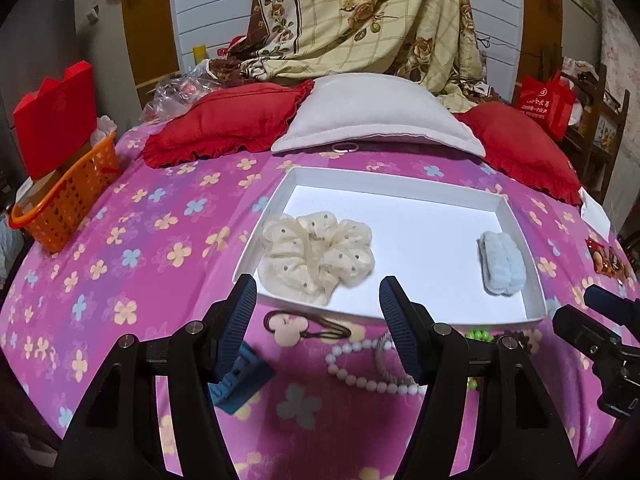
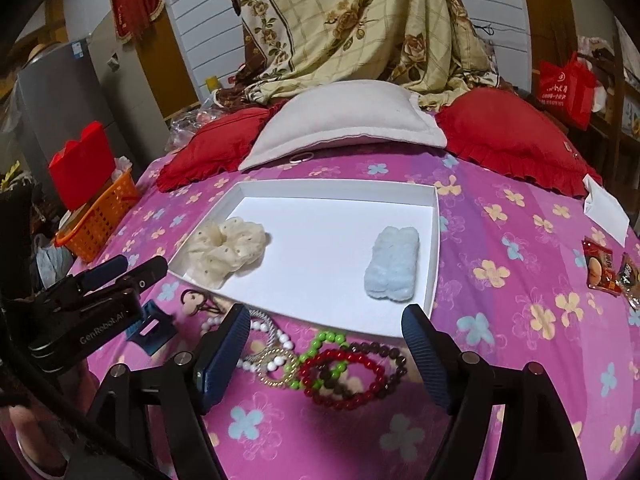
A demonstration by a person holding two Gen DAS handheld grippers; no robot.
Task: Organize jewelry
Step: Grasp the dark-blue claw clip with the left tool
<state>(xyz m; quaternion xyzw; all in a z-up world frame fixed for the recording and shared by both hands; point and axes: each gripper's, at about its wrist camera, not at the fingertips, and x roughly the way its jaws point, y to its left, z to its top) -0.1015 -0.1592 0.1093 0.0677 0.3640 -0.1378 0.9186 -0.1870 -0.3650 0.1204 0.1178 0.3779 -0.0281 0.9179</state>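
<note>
A shallow white box (image 1: 400, 188) (image 2: 434, 240) lies on the pink flowered bedspread. Inside it rest a cream dotted scrunchie (image 1: 316, 254) (image 2: 226, 248) at the left and a pale blue fluffy band (image 1: 502, 262) (image 2: 394, 266) at the right. In front of the box lie a white bead bracelet (image 1: 360, 376) (image 2: 264, 362), a brown hair tie with a pink charm (image 1: 286, 326), a blue hair clip (image 1: 240, 384) (image 2: 152, 326), and red (image 2: 344, 376), green (image 2: 320, 350) and dark brown (image 2: 384, 354) bead bracelets. My left gripper (image 1: 318, 328) hangs open over the hair tie and white beads. My right gripper (image 2: 326, 350) hangs open over the bead bracelets. Nothing is held.
Two red pillows (image 1: 224, 124) (image 1: 524, 144) and a grey-white cushion (image 1: 372, 116) line the far side, with a thin ring (image 1: 344, 147) at the cushion's edge. An orange basket (image 1: 68, 204) holding a red box stands at the left edge. Snack packets (image 2: 600, 268) lie at the right.
</note>
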